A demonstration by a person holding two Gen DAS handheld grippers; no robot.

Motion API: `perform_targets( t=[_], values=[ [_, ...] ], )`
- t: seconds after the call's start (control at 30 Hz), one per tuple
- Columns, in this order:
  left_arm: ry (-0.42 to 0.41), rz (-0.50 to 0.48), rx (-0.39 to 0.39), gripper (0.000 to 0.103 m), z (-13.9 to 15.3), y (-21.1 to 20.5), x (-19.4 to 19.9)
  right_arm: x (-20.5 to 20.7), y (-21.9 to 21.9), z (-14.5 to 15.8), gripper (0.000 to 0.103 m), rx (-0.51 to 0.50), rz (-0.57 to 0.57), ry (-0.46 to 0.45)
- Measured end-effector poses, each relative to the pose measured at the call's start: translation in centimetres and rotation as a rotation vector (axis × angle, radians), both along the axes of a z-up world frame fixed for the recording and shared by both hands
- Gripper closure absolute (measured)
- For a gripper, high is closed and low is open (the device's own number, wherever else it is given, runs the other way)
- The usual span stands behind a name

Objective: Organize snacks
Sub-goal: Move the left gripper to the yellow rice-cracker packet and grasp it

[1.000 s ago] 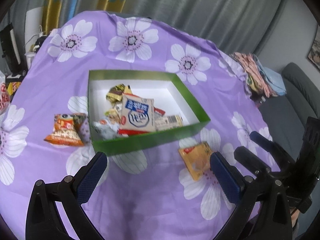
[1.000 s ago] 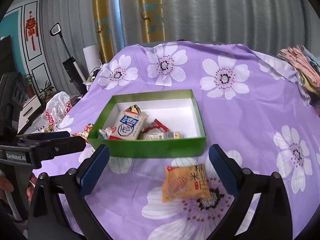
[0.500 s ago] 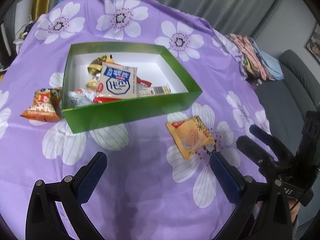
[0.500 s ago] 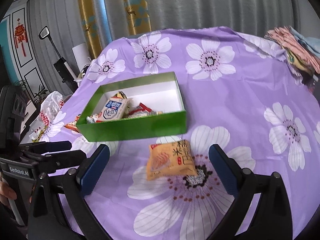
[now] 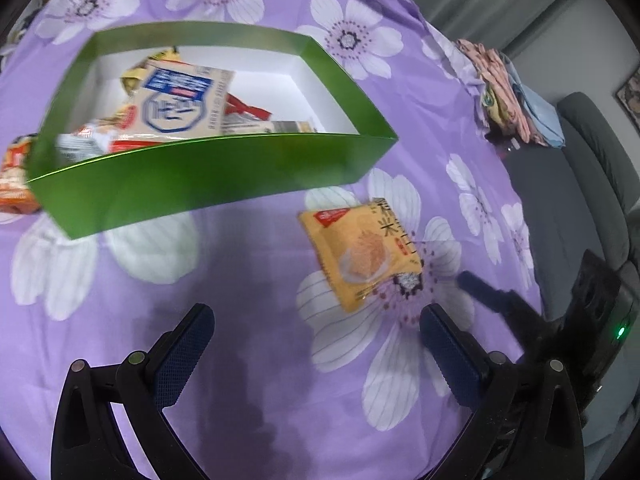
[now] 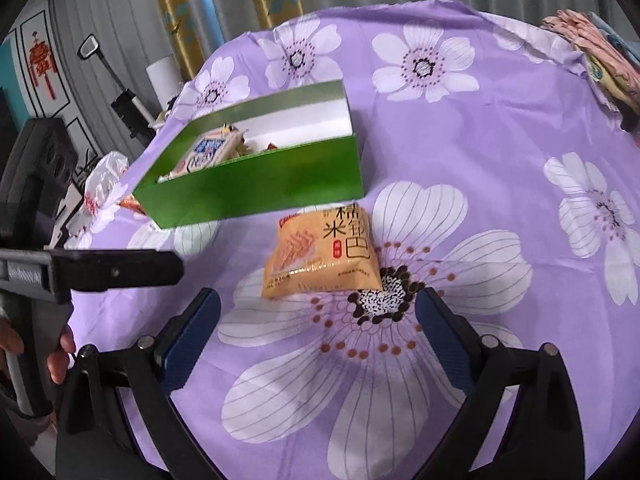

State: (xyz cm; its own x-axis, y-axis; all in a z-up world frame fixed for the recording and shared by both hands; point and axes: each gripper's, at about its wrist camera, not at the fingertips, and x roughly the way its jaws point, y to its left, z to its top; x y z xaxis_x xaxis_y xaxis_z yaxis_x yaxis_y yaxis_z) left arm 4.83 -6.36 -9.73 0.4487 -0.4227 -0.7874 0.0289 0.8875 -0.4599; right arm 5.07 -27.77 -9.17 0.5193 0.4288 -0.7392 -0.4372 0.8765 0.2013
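Orange snack packet (image 6: 320, 254), lying flat on the purple flowered cloth (image 6: 500, 128) at centre frame of the right wrist view, just below the near wall of the green box (image 6: 256, 188) and apparently just clear of it. The packet is a puffed, sealed film pillow with crimped ends, printed with dark characters, a red label and a picture of the snack. It is judged light, soft and air-filled, with a slick wrapper and probably brittle contents; a gentle pinch across the two long side edges, or over a crimped seam, would likely hold it without crushing.

The right gripper (image 6: 318, 316) is poised just short of the packet, jaws wide and empty, having just been closing slightly with nothing between them. In the left wrist view the left gripper (image 5: 316, 332) is likewise wide and empty at lower centre, the packet (image 5: 362, 254) to its upper right.

The box, at upper left, already holds several packets, including a blue-and-cream one (image 5: 180, 100). A second orange packet (image 5: 14, 178) lies outside its left wall.
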Motion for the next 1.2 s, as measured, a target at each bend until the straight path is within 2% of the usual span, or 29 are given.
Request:
perform_targets(
  t=[0.07,0.17,0.4,0.6,0.73,0.8,0.87,0.97,1.07,1.2],
  values=[
    [0.005,0.005,-0.02,0.001,-0.2,-0.5,0.8,0.5,0.0,-0.6,0.016,0.014,0.015,0.014],
    [0.019,0.013,-0.057,0.001,-0.7,-1.0,2.1,1.2,-0.2,-1.3,0.022,0.023,0.031,0.028],
    [0.055,-0.007,-0.09,0.001,-2.0,-2.7,4.3,2.8,-1.3,-2.0,0.03,0.033,0.061,0.044],
    [0.06,0.008,-0.093,0.001,-2.6,-3.4,5.4,4.9,-0.4,-3.0,0.04,0.026,0.148,0.101],
    [0.06,0.014,-0.075,0.022,-2.9,-3.2,5.5,5.3,1.3,-3.6,0.048,0.011,0.212,0.117],
    [0.06,0.018,-0.065,0.028,-3.0,-3.0,5.6,5.2,2.0,-3.6,0.05,0.003,0.23,0.112],
    [0.058,0.024,-0.054,0.036,-3.1,-2.8,5.7,5.2,2.5,-3.5,0.056,-0.002,0.238,0.111],
    [0.05,-0.001,-0.028,0.041,-3.1,-3.0,5.8,5.2,3.0,-3.4,0.062,-0.03,0.239,0.099],
    [0.013,-0.057,0.052,0.043,-2.8,-4.1,5.6,5.2,3.2,-3.5,0.067,-0.042,0.229,0.097],
    [-0.017,-0.09,0.08,0.047,-2.2,-4.6,5.3,4.7,3.2,-3.3,0.073,-0.053,0.218,0.071]
  ],
)
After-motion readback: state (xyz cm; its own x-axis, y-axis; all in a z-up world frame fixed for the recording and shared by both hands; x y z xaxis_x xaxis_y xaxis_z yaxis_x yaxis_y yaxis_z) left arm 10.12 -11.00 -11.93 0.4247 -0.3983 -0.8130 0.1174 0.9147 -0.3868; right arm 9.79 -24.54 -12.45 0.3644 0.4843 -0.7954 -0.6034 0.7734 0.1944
